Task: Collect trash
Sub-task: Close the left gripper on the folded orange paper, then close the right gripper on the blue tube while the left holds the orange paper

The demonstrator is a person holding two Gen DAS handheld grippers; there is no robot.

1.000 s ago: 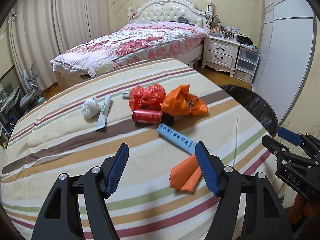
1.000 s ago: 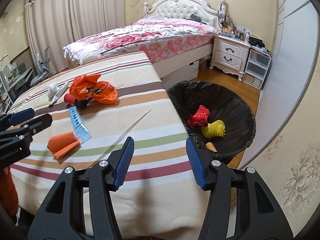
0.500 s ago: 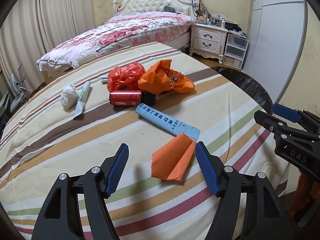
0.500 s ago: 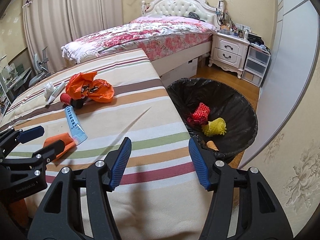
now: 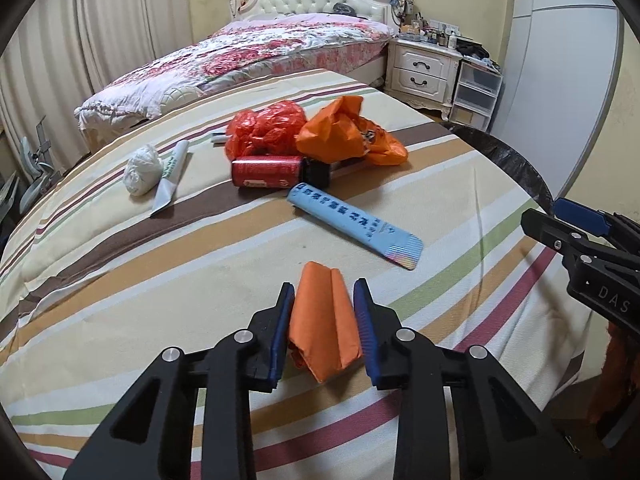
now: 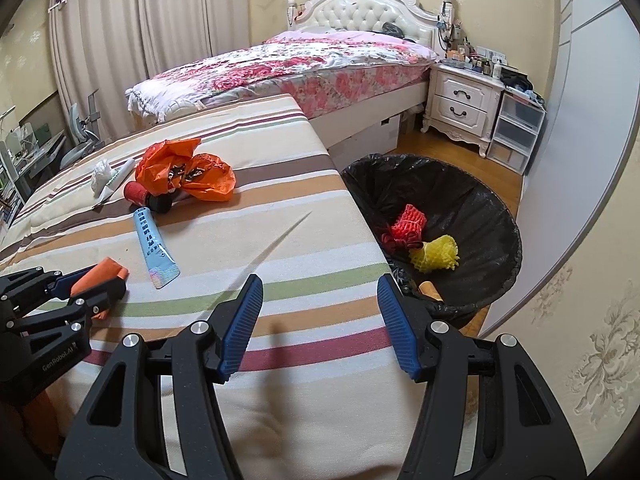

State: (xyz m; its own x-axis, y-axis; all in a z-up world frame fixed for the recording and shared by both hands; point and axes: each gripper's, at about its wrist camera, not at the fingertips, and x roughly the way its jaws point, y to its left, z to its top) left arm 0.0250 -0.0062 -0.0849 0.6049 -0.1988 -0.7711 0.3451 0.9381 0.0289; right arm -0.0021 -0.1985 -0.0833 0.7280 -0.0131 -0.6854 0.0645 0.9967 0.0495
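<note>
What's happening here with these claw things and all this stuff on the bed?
A person is clearing trash off a striped bedspread with two hand-held claws. The left claw is closed on a folded orange paper. The right claw is open and holds nothing. A blue tube, a red can and plastic bags lie there. The black bin beside the bed holds some.

Folded paper [image 5: 324, 320]: between left tongs [image 5: 323, 322], on worktop [image 5: 120, 280].
Tube [image 5: 354, 226]: behind paper.
Bin [image 6: 434, 232]: right of worktop.
</note>
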